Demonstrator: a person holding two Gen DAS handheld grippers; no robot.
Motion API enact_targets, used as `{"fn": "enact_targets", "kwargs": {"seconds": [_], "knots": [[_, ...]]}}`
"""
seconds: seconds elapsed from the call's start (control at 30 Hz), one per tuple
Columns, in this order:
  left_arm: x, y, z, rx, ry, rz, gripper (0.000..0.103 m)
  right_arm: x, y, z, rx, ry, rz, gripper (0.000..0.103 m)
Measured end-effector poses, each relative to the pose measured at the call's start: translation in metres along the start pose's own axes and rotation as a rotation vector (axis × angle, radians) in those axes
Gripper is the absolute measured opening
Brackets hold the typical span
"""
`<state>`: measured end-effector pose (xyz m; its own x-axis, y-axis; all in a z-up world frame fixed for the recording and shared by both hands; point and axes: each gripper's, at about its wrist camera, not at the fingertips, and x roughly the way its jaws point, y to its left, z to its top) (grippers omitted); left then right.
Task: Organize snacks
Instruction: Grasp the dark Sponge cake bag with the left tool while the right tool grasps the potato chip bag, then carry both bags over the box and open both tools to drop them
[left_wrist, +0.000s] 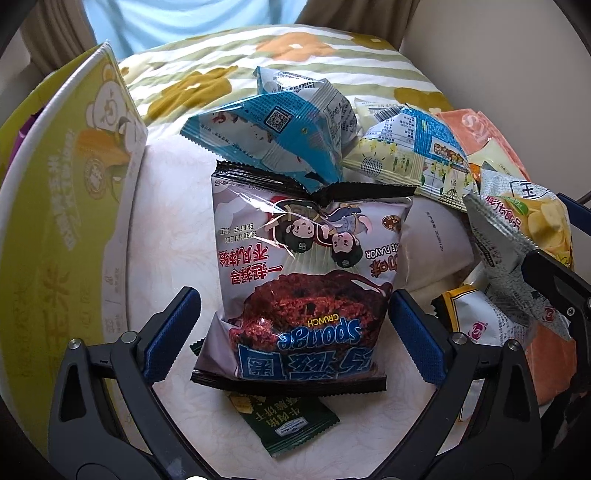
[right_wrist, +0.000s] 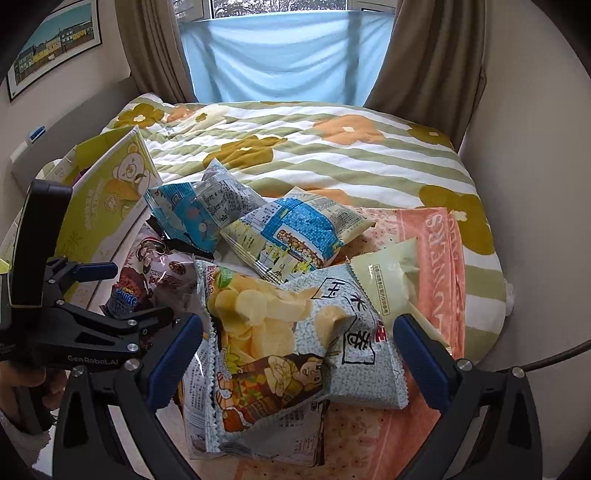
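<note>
Left gripper (left_wrist: 295, 317) wide around the Sponge Crunch bag (left_wrist: 303, 280), pads clear; right gripper (right_wrist: 297, 354) wide around the potato chip bag (right_wrist: 280, 332).

"Sponge CRUNCH" on the chocolate snack bag (left_wrist: 306, 280), "GenRobot.AI" on the left claw (right_wrist: 92, 360), "FLOWERS" on the orange towel (right_wrist: 439, 266)

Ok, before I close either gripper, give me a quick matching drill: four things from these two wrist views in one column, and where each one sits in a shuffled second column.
Things:
1. Sponge Crunch bag
2. potato chip bag
3. dark green packet
4. yellow-green box

Places:
A. between the open right gripper fingers
B. standing at the left edge of the pile
C. partly under the Sponge Crunch bag
D. between the open left gripper fingers

Pairs: 1-D, 2-A, 3-C, 4-B
</note>
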<state>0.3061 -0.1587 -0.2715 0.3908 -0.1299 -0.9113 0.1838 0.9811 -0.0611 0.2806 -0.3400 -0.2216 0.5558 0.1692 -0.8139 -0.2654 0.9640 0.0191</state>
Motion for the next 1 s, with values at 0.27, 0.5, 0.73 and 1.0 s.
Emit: {"fn": "enact_targets", "kwargs": {"seconds": [0.27, 0.5, 0.73, 1.0], "knots": [[0.004, 0.005, -0.001, -0.01, 0.01, -0.026, 0.073, 0.015, 0.01, -0.003, -0.053, 0.018, -0.01, 0.103], [-0.002, 0.003, -0.001, 0.005, 0.006, -0.031, 0.062, 0.021, 0.021, -0.002, -0.113, 0.034, -0.045, 0.103], [-0.009, 0.003, -0.006, 0.013, 0.002, -0.018, 0.061, 0.032, 0.037, -0.016, -0.194, 0.093, -0.079, 0.096], [-0.02, 0.003, -0.009, 0.015, -0.009, -0.01, 0.059, 0.023, 0.039, -0.022, -0.185, 0.069, -0.069, 0.083]]}}
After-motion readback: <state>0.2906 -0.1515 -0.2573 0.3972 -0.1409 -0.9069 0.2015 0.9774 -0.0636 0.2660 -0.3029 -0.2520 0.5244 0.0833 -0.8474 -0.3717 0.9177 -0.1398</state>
